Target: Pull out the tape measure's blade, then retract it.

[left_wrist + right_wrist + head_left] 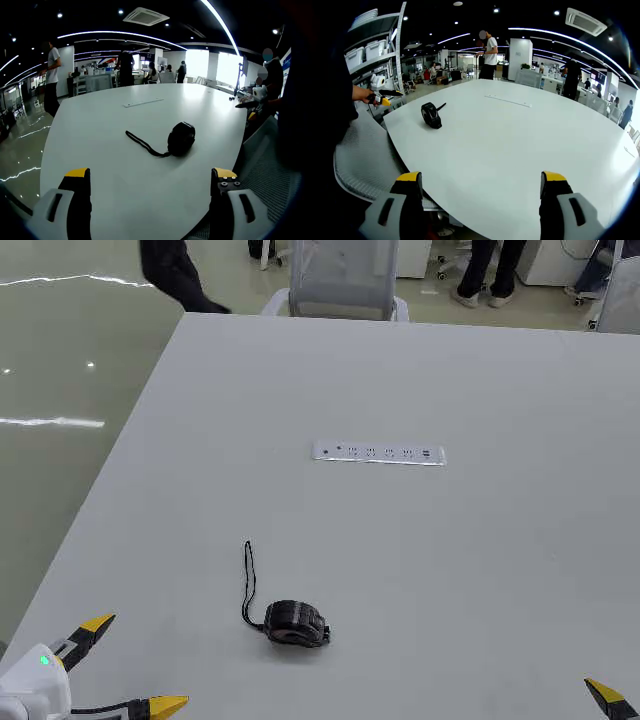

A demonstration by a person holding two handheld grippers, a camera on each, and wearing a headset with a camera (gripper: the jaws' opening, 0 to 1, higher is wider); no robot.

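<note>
A black tape measure [296, 624] with a black wrist strap [247, 585] lies on the white table [400, 380], near its front edge; its blade is not pulled out. My left gripper [128, 665] stands open at the lower left of the head view, apart from the tape measure. In the left gripper view the tape measure [181, 138] lies ahead of the open left gripper [150, 176]. My right gripper [480, 181] is open and holds nothing; its yellow fingertip [608, 696] shows at the lower right corner. The tape measure [431, 115] lies far to its left.
A white power strip [378, 454] lies flat at the table's middle. A chair [340, 280] stands at the far edge. People stand beyond the table. The floor drops away left of the table's edge.
</note>
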